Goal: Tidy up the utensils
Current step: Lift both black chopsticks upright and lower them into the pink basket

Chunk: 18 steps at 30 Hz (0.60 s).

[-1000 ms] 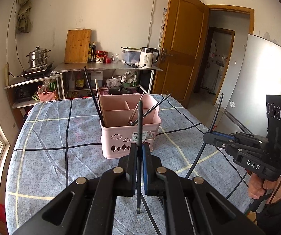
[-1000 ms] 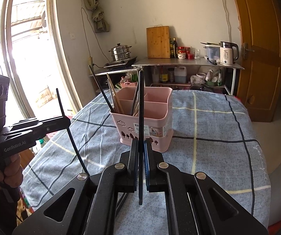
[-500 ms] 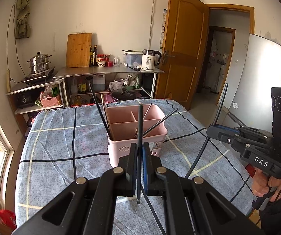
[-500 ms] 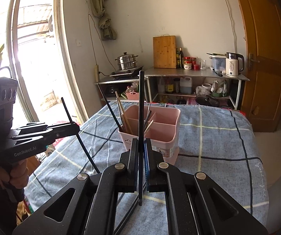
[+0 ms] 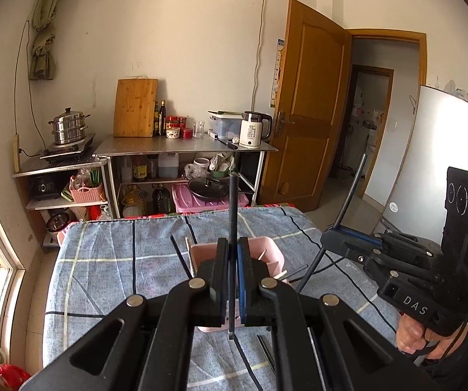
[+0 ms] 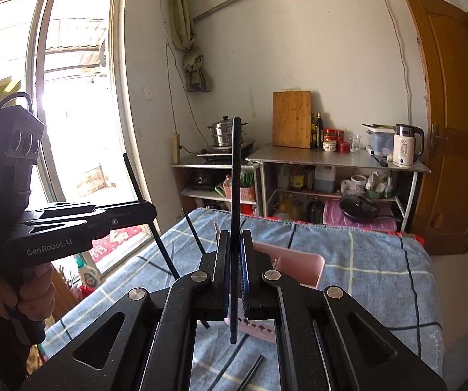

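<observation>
Left gripper (image 5: 230,273) clamps chopstick (image 5: 232,208) upright above pink holder (image 5: 268,260); right gripper (image 6: 233,270) pinches another chopstick (image 6: 235,176) likewise.

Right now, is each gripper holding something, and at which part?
Yes. The left gripper and the right gripper each pinch one black chopstick below its middle, nearer its lower end.

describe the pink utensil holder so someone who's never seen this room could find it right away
Start at the table covered with a blue checked cloth in the middle of the room. Near its centre stands the pink plastic utensil holder, a box split into compartments with dark chopsticks leaning out of it. It is the only pink container on the table itself.
</observation>
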{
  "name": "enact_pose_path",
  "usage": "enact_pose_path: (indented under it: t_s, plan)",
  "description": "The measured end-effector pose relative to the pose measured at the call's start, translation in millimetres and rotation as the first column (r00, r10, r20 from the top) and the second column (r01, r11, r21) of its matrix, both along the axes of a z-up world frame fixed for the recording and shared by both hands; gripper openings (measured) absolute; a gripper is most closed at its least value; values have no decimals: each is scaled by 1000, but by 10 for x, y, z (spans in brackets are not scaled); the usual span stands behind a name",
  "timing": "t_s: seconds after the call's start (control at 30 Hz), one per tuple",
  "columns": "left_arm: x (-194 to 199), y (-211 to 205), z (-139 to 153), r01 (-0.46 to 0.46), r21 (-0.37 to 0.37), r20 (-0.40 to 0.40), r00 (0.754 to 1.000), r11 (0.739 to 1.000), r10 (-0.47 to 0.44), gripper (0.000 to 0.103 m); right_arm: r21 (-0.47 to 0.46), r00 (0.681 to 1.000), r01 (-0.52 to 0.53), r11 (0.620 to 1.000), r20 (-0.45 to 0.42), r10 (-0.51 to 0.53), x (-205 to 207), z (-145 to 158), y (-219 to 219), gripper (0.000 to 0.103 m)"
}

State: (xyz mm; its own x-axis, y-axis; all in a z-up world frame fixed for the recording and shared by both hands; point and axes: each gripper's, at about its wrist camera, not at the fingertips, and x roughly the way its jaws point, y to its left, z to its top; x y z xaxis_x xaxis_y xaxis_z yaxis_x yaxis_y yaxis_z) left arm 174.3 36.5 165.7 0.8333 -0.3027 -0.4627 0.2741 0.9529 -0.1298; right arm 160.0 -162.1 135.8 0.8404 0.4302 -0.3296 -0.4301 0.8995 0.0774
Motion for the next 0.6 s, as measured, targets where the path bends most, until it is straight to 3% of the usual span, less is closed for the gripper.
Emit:
enact_pose_path:
  t_s: [0.33,0.6]
  plan:
    - [328,34,184,-16,0,42,999,1000,16,6,23,999,36,999,37,-37,365,141,74,5]
    - [536,43,-62,-19,-11,6,1000,1000,19,6,7,998,58,998,1,-58,579,-72,118,5]
